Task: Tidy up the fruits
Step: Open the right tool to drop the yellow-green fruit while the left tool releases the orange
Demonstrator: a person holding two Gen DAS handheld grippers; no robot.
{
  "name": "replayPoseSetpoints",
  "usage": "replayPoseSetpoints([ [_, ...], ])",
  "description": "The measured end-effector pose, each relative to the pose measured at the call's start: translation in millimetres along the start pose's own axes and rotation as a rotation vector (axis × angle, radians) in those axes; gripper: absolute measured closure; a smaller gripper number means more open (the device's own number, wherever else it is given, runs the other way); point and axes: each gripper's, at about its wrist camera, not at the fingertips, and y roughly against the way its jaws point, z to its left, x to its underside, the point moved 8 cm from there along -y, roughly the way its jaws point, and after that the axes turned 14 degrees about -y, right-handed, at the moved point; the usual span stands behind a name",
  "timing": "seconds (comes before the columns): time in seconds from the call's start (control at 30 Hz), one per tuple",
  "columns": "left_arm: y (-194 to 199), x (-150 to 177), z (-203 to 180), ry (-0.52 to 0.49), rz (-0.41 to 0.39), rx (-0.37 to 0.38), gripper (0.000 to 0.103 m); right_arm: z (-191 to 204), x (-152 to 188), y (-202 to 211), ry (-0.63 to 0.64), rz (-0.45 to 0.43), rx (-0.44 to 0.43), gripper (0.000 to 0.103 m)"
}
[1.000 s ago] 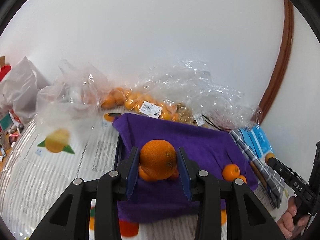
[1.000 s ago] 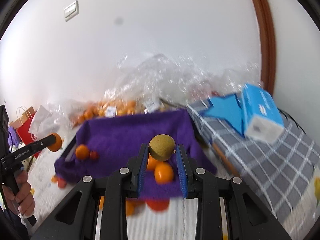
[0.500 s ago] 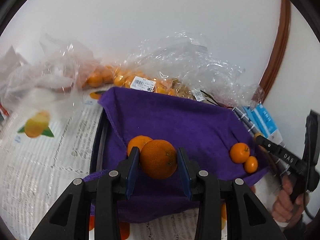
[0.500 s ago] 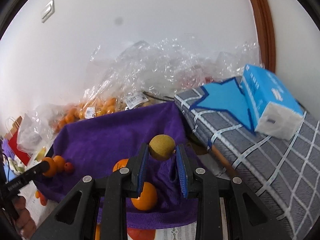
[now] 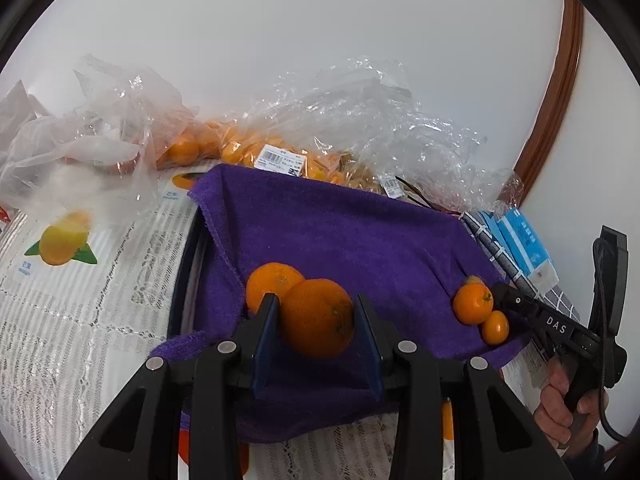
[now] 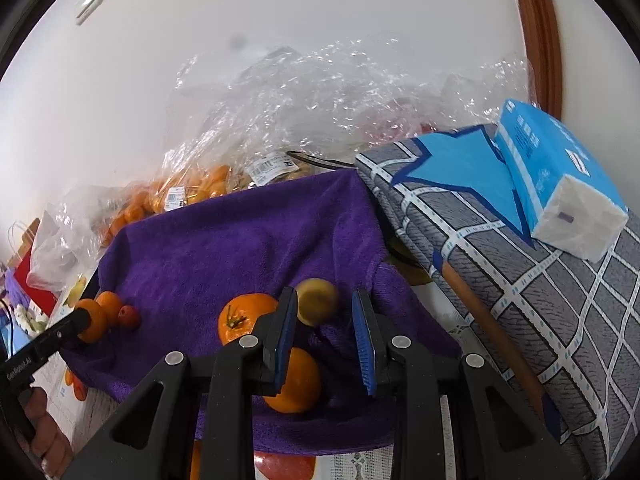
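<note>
Large orange (image 5: 317, 317): round, pebbled skin, between the pads of the left gripper (image 5: 316, 334); jaws spread, a gap showing at the right pad, grip released. It sits low on the purple towel (image 5: 340, 236), touching a second orange (image 5: 269, 284) behind it.

Yellow-brown fruit (image 6: 318, 301): blurred, beside the left pad of the right gripper (image 6: 325, 334); jaws parted, released.

Towel's near edge hangs over the lace tablecloth (image 5: 80, 300). Open towel lies behind both fruits; plastic bags (image 5: 360, 120) crowd its far edge.
</note>
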Motion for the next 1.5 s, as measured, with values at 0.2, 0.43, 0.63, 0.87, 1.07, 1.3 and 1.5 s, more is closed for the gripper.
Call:
replayPoseSetpoints([
  [0.2, 0.4, 0.1, -0.8, 0.005, -0.003, 0.005, 0.067, 5.4, 0.0, 10.8, 0.016, -0.035, -0.021, 0.054],
  [0.43, -1.2, 0.7, -1.5, 0.003, 0.005, 0.014, 0.066, 15.7, 3.8, 37.1, 0.073, -0.139, 0.011, 0.048],
  [0.63, -2.3, 0.7, -10.5, -0.037, 0.013, 0.022, 0.055, 20.1, 7.9, 50.6, 0.06, -0.158, -0.021, 0.047],
  [0.87, 4.0, -1.0, -7.8, -0.02, -0.015, 0.022, 0.054, 16.1, 26.3, 78.0, -0.001, -0.132, 0.068, 0.047],
  [1.07, 17.0, -3.8, -10.6, -0.037, -0.068, 0.005, 0.054, 21.5, 59.7, 91.4, -0.03, -0.02, 0.061, 0.047],
  [1.3, 27.1, -1.3, -26.2, -0.053, -0.079, 0.056, 0.054, 35.5, 96.2, 109.8, 0.056, 0.015, 0.089, 0.047],
  [1.5, 33.6, 2.3, -28.7, -0.081, -0.078, 0.026, 0.047, 50.1, 114.9, 122.1, 0.125, 0.011, 0.092, 0.051],
])
